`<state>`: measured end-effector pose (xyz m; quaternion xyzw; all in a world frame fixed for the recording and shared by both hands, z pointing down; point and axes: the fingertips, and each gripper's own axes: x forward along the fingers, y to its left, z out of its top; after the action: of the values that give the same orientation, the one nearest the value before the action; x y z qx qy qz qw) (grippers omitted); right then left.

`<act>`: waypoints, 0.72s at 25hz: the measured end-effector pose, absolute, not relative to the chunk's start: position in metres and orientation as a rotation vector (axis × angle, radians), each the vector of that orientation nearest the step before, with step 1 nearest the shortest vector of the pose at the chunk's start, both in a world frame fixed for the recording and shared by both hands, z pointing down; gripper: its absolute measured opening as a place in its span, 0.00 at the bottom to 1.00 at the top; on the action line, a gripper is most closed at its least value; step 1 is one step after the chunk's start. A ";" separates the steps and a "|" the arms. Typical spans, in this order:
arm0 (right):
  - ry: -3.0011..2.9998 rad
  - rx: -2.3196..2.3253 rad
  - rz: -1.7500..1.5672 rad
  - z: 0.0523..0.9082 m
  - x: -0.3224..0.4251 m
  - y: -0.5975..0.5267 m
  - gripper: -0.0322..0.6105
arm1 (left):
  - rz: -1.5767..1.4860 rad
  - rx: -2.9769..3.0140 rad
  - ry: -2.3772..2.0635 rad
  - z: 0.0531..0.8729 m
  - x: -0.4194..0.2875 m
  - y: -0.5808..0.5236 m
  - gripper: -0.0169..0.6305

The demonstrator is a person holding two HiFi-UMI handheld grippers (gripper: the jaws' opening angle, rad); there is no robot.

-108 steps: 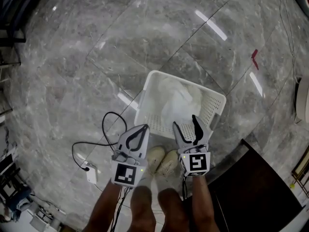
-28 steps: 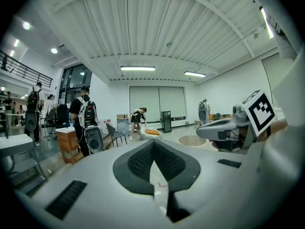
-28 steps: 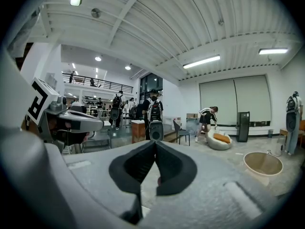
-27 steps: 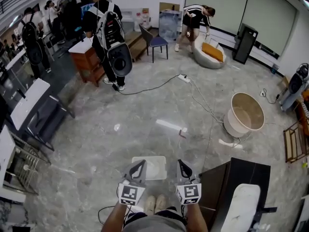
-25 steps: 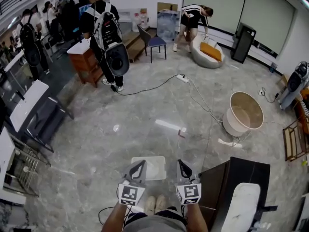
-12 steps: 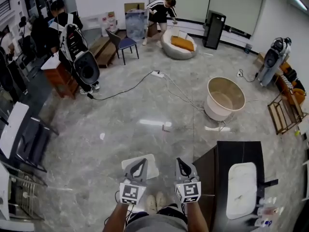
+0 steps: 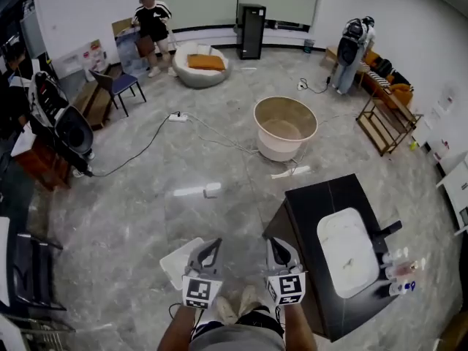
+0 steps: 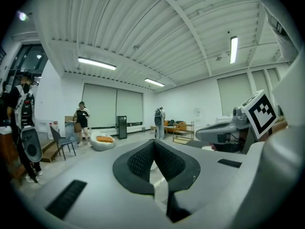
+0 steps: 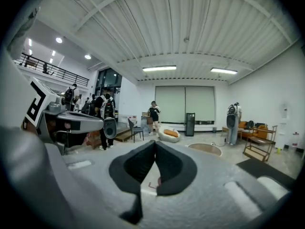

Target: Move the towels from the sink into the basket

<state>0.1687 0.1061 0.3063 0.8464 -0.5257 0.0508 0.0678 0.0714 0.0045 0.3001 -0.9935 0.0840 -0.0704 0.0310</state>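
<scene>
I've swung from the white plastic basket (image 7: 174,260) at my feet toward the white oval sink (image 7: 336,232) in the black table (image 7: 322,196) | left tool (image 7: 212,244), right tool (image 7: 276,244) — both closed tight, holding nothing | towels left in sink: can't tell — going to check.

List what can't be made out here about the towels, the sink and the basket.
Towels: in the head view the sink is small and all white, so no towel can be told apart in it.
Basket contents: head view, the left gripper covers part; the rest is too small.
Bottles by the sink: head view, too small to identify.
Both gripper views look across the room; neither shows inside sink or basket.
</scene>
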 end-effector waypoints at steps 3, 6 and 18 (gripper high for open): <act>-1.460 2.627 0.164 0.305 0.190 0.142 0.05 | -0.205 -3.062 0.121 0.298 0.101 0.032 0.04; -1.344 2.700 0.167 0.299 0.211 0.177 0.05 | -0.191 -3.060 -0.017 0.293 0.133 0.059 0.04; -0.970 2.865 0.233 0.308 0.311 0.329 0.05 | -0.184 -3.040 -0.439 0.302 0.271 0.195 0.04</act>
<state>0.3114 0.3294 0.3082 0.9430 -0.3194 0.0766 0.0541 0.2708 0.1945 0.3017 -0.9875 -0.1426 -0.0597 0.0320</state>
